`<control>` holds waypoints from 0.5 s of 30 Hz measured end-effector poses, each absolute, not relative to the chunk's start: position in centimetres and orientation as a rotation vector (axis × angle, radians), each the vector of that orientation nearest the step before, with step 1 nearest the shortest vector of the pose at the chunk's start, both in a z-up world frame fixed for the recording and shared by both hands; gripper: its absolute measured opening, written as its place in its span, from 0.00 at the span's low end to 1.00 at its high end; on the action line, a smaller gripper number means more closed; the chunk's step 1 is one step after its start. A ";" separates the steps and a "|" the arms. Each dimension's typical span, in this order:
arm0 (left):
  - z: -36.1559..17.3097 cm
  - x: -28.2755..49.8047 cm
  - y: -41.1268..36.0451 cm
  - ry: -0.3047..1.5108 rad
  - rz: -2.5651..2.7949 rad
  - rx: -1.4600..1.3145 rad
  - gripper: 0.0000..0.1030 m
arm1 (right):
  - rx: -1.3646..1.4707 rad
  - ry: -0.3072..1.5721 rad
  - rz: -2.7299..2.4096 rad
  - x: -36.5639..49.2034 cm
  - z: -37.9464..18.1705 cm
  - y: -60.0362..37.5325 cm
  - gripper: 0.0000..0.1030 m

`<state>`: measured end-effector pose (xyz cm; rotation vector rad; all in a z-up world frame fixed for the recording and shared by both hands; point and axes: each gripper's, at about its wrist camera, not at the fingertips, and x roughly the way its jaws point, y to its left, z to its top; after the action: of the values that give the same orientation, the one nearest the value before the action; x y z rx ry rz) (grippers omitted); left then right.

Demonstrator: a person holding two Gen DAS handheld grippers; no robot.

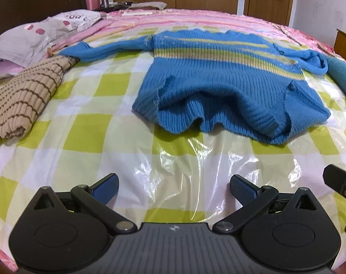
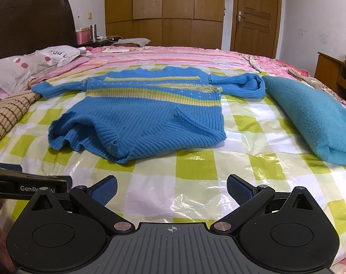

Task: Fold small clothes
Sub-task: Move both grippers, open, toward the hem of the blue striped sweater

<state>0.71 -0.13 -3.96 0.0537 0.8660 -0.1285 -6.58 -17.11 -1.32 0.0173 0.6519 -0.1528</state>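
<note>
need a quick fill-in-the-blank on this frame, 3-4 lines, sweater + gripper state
1. The blue sweater lies spread on a sheet checked in white and ____.
2. The fingers of the left gripper and of the right gripper are ____, holding nothing.
3. In the right wrist view, the folded teal cloth lies to the ____ of the sweater.
4. The folded tan garment beside the sweater's sleeve has thin ____ stripes.

Missing words: green; open; right; brown

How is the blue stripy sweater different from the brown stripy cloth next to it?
The blue sweater lies spread out with sleeves out; the brown cloth is folded up. The sweater has wide yellow bands; the cloth has thin dark lines. Both are ribbed knits lying on the checked sheet.
</note>
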 end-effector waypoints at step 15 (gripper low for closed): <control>-4.3 0.7 -0.2 0.877 -0.120 0.052 1.00 | 0.032 0.667 -0.142 -6.5 -2.2 -17.4 0.99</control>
<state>0.66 -0.20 -4.32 0.0523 0.8771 -0.1197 -6.51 -17.35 -2.17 0.0323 0.6671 -0.1422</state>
